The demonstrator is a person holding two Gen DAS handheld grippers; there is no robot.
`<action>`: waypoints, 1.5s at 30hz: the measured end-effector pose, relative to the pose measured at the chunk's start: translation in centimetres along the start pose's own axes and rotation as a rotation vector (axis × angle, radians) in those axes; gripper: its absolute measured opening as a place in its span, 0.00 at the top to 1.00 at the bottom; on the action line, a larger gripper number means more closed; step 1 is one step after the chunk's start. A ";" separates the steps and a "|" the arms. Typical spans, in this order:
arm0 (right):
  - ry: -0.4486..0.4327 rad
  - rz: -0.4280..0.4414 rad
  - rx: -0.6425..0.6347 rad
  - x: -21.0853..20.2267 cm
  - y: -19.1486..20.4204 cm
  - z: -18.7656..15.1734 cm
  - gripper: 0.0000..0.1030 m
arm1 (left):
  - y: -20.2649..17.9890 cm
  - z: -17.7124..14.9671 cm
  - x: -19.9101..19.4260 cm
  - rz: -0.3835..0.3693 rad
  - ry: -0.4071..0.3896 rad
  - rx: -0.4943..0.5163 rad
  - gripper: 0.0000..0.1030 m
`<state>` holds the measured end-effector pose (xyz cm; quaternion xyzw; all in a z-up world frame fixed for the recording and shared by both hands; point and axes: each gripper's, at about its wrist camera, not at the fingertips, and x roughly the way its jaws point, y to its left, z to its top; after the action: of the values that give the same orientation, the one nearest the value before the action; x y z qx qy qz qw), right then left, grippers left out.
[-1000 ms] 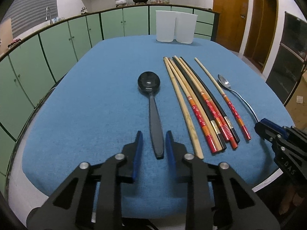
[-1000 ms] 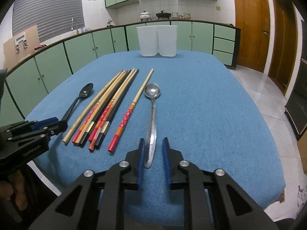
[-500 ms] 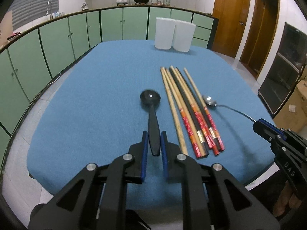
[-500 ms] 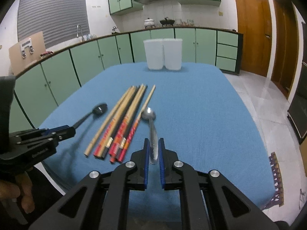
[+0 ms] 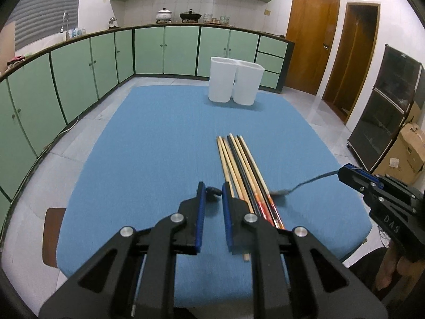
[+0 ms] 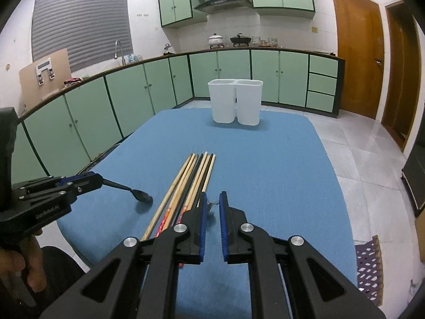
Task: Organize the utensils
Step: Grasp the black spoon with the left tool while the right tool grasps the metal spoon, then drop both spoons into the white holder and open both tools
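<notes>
White twin holder (image 6: 236, 103), contents unseen.

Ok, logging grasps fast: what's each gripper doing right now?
Left gripper: shut on the black spoon, lifted.
Right gripper: shut on the metal spoon, lifted.

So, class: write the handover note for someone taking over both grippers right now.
Left gripper: jaws shut on the black spoon, lifted off the table.
Right gripper: jaws shut on the metal spoon, also lifted.
Chopsticks lie bundled on the blue table.
White twin holder stands at the far end; its inside is not visible.
Done: both spoons picked up.
Left: drop the spoons in the holder, then the chopsticks.
</notes>
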<state>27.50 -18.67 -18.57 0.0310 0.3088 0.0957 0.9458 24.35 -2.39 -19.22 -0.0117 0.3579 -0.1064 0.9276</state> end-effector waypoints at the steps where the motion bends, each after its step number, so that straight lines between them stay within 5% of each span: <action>1: 0.009 0.002 -0.006 0.1 -0.1 0.4 0.91 | 0.1 0.5 0.1 -0.003 -0.002 0.002 0.89; 17: 0.048 0.038 -0.087 0.1 -1.2 7.0 0.91 | -0.6 7.9 1.3 -0.100 0.011 0.089 0.97; 28: 0.002 0.006 -0.162 3.3 -2.0 18.4 0.92 | -2.5 18.4 3.0 -0.111 -0.114 0.179 0.97; 37: -0.035 -0.051 -0.137 9.9 -4.2 28.4 0.92 | -2.9 29.4 10.0 -0.112 -0.177 0.110 0.97; 45: 0.006 -0.118 -0.125 19.2 -7.2 31.0 0.92 | -3.7 33.0 19.3 -0.092 -0.158 0.081 0.97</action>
<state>62.19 -21.87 -5.47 -0.0465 0.3062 0.0592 0.9490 59.61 -11.80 -7.09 0.0013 0.2782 -0.1619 0.9468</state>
